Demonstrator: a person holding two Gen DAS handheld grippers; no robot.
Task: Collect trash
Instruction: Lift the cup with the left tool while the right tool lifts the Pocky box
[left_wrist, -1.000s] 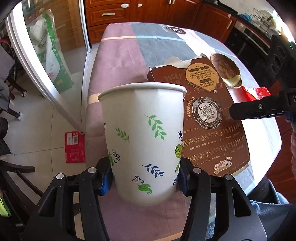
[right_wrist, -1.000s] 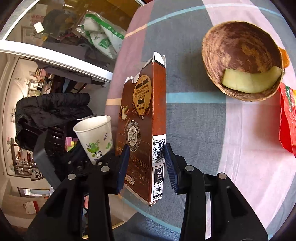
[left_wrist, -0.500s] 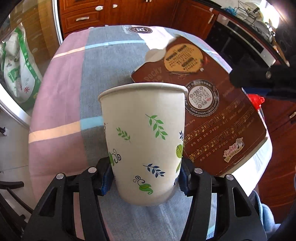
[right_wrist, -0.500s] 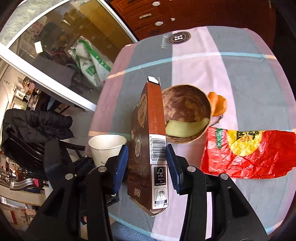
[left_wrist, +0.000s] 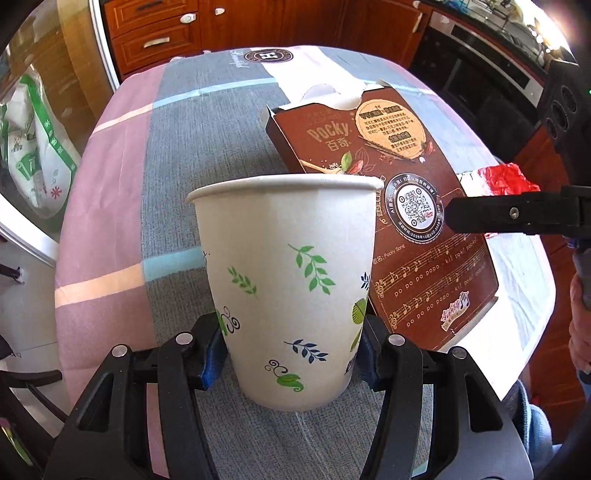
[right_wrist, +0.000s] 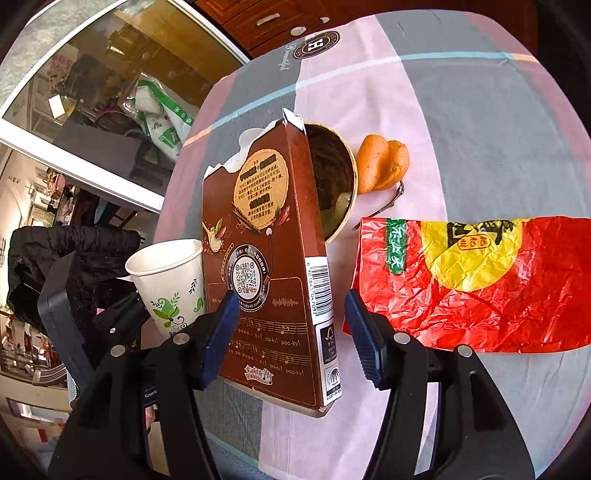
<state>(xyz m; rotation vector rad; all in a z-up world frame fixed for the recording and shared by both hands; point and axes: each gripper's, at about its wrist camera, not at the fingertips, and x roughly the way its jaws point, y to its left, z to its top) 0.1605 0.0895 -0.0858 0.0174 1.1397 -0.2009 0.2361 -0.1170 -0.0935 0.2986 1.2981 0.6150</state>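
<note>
Pocky box (right_wrist: 269, 258): thin card, light, top torn open, stiff on the 2 broad faces but easily crushed; best taken low across its narrow sides. It stands tilted at the bench (right_wrist: 480, 110) near edge, between the pads of the right gripper (right_wrist: 291, 332), whose jaws have just been opening and stand clear of it. Paper cup (left_wrist: 288, 288): empty-looking, soft-walled, clamped low by the left gripper (left_wrist: 291, 354). Crinkled red wrapper (right_wrist: 480, 280) lies beside, slippery.

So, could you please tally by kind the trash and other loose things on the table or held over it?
Paper cup: 1
Pocky box: 1
Red snack wrapper: 1
Coconut-shell bowl: 1
Orange peel: 1
Total: 5
</note>
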